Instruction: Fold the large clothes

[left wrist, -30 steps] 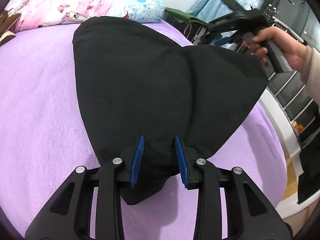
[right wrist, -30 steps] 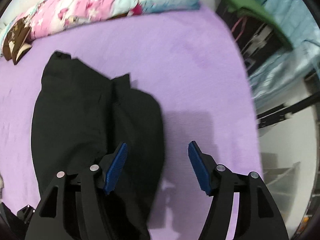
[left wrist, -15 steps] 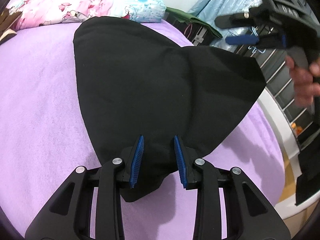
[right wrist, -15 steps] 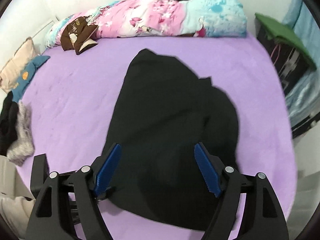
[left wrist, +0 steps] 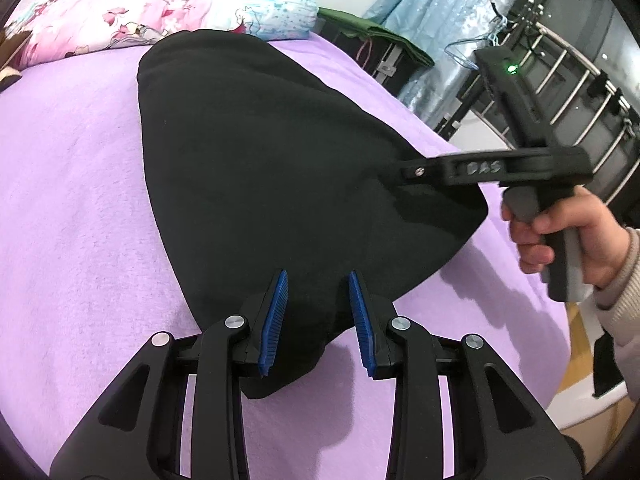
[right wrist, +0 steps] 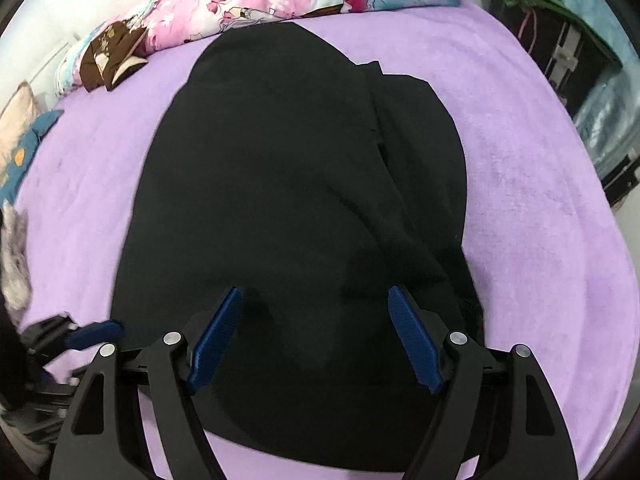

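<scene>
A large black garment [left wrist: 272, 168] lies spread on a purple bed [left wrist: 72, 208]; it also fills the right wrist view [right wrist: 288, 184], with a fold line down its right side. My left gripper [left wrist: 318, 312] is open, its blue pads [left wrist: 276, 316] either side of the garment's near corner, not pinching it. My right gripper [right wrist: 316, 336] is open and empty, hovering over the garment's near edge. In the left wrist view the right gripper's body [left wrist: 492, 168] reaches in over the garment's right corner, held by a hand [left wrist: 568, 236].
A pink and blue floral quilt [right wrist: 280, 4] lies along the bed's far edge. A black rack with a green cloth [right wrist: 560, 36] stands right of the bed. Blue curtain [left wrist: 432, 12] and metal rails [left wrist: 580, 92] are at the right. Grey and tan clothes [right wrist: 14, 256] lie left.
The right gripper swung from the bed's right side to above the garment's near edge and lowered over it. The left gripper has stayed in place, open at the corner.
</scene>
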`<state>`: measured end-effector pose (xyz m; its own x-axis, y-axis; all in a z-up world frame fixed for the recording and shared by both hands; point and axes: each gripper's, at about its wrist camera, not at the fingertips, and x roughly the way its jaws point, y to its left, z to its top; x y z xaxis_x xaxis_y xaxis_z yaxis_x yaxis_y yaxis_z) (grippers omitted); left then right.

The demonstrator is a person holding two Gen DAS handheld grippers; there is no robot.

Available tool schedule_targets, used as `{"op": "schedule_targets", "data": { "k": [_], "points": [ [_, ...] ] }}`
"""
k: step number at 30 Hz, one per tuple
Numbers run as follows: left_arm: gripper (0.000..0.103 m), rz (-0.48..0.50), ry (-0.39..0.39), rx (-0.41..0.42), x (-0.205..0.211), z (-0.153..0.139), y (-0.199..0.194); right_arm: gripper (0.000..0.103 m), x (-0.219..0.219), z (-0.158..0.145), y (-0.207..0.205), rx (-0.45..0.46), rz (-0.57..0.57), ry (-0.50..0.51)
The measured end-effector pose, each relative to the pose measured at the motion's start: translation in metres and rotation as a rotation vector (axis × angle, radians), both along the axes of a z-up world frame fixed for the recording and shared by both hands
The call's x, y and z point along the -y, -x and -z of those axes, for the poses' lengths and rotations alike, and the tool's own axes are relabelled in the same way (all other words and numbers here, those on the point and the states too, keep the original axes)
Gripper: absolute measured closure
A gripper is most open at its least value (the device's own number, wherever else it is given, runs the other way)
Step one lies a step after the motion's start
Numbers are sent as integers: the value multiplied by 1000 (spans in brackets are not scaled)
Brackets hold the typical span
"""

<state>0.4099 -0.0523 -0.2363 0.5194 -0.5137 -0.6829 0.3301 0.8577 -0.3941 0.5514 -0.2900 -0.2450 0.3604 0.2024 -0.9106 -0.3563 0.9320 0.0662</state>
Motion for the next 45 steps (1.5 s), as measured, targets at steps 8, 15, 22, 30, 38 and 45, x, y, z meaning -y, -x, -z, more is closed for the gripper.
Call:
{"op": "schedule_targets", "data": {
  "k": [8,15,22,30,38,45],
  "points": [
    [71,3,18,-29,-5,4,0,22,-3,21,-6,25,15,24],
    [63,3,49,-27,-12,1,5,16,0,10,6,59,33,-14],
    [39,17,-53,27,-10,-16,31,11,27,-28,62,106,69,-122],
    [19,1,-81,79,-21,-50,96,10,94,-42,143,63,131,-237],
    [11,-158,-5,-49,-40,-74,130,7,154,-64,210,91,154,-329],
    [7,-256,21,-76,-26,-114,147,7,184,-66,255,90,172,-387]
  ]
}}
